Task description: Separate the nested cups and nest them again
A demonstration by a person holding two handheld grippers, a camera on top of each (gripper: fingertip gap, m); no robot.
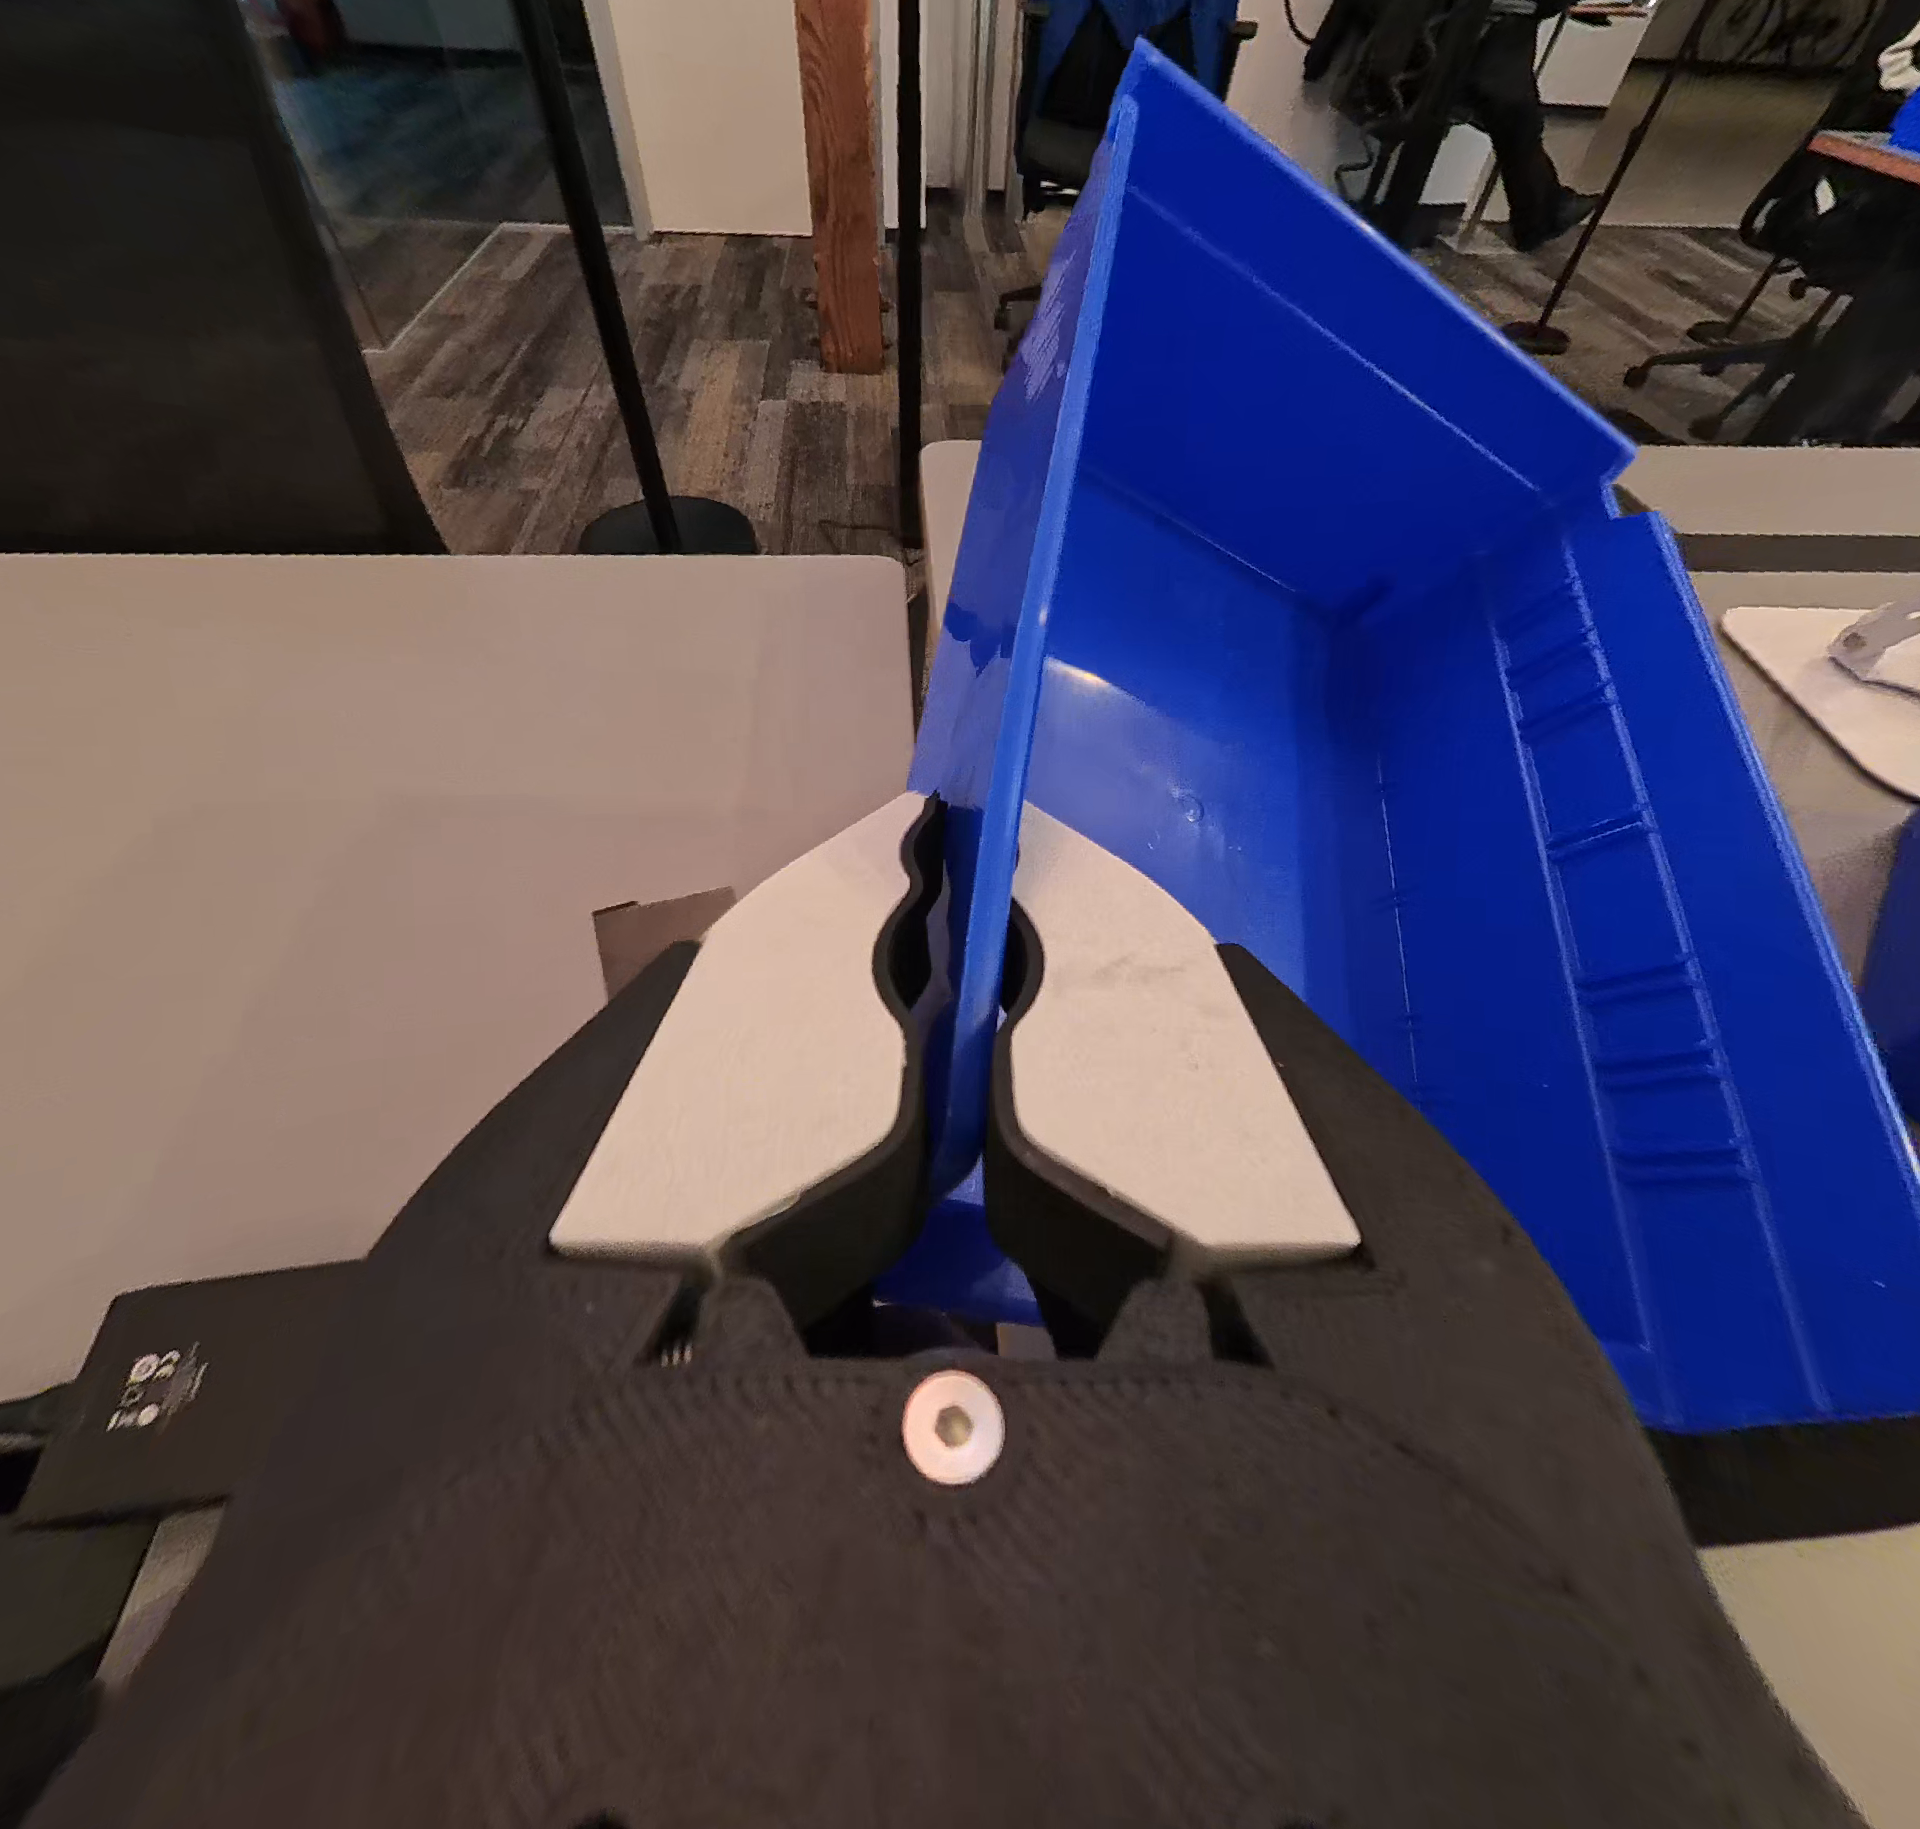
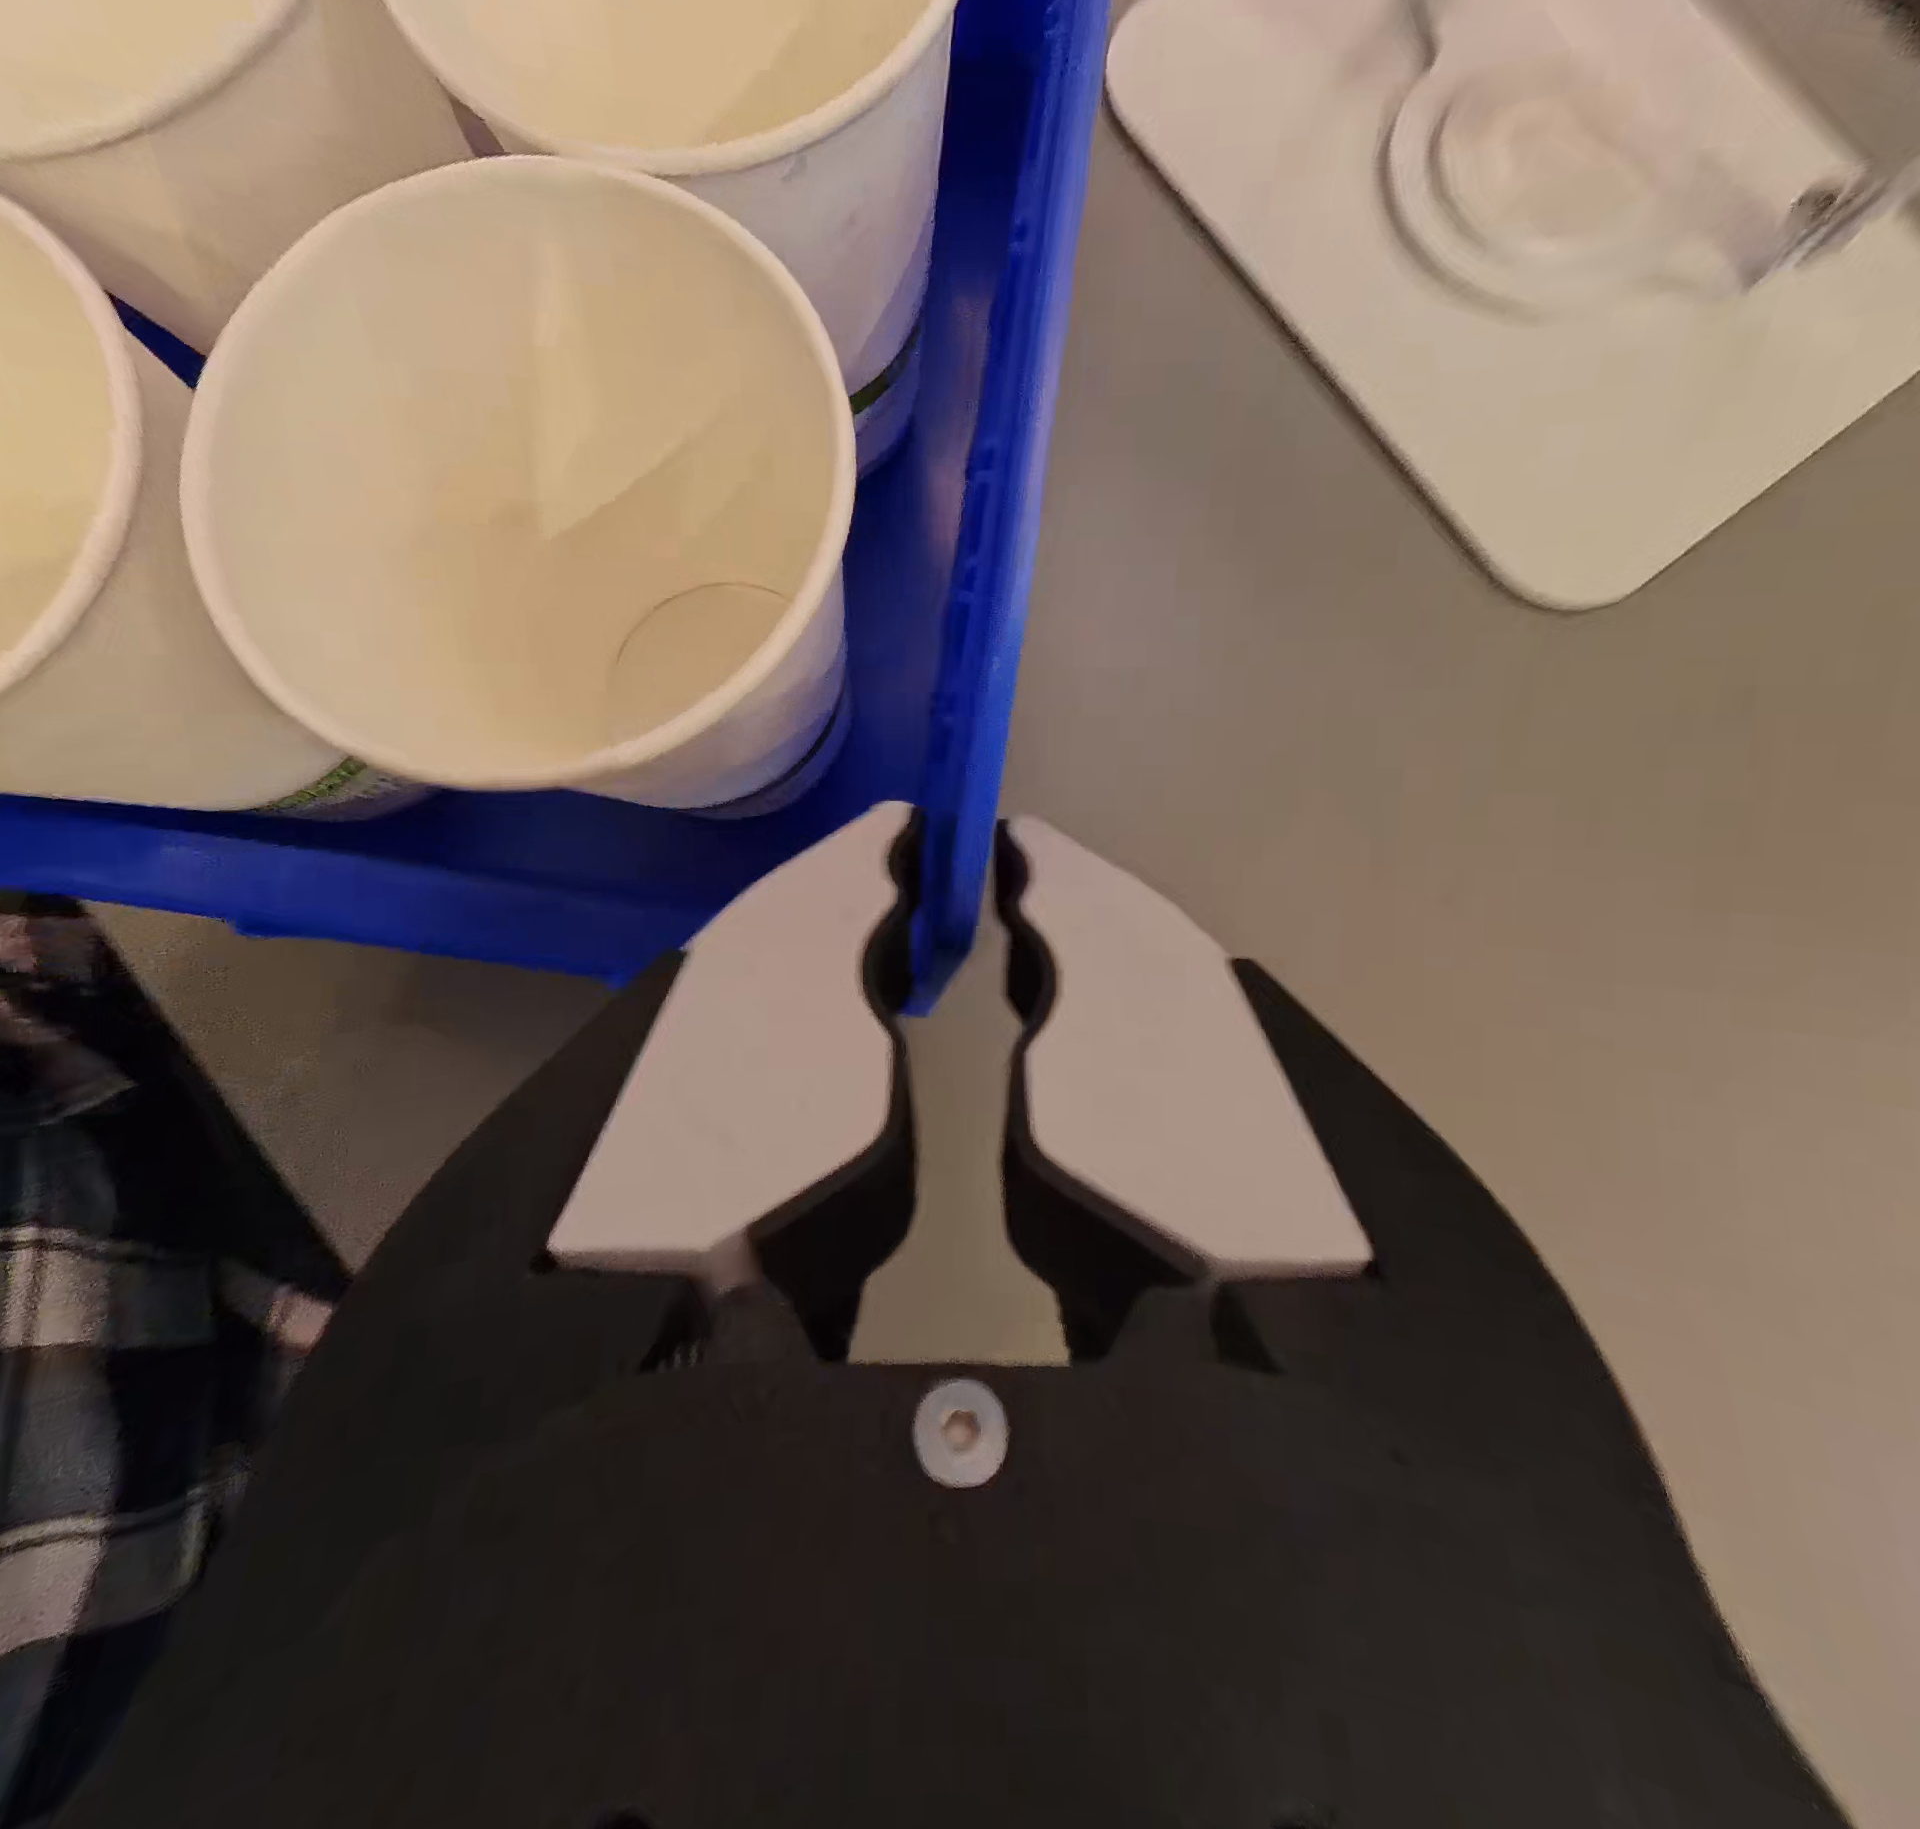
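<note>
Left gripper: my jaws are clamped on the side wall of an empty blue bin, both pads pressed against the thin wall. That bin is tilted up off the desk, open side facing the camera, filling the centre and right of the left wrist frame. Right gripper: jaws straddle the corner wall of a second blue bin, but they're not gripping. The left pad sits at the wall, while the right pad stands clear of it with a visible gap, so I read this one as open. The cups are in that second bin, upper left of the right wrist frame: four white paper cups standing upright, mouths toward the camera, packed against each other. The nearest one sits in the bin's near right corner, just beside the jaws. I can't tell from here whether any of them are nested stacks. Upper right of the right wrist frame: a white mat on the desk with a clear glass standing on it, blurred. Lower left of that frame shows plaid fabric. Background of the left wrist frame is office floor, a wooden post and chairs.
</note>
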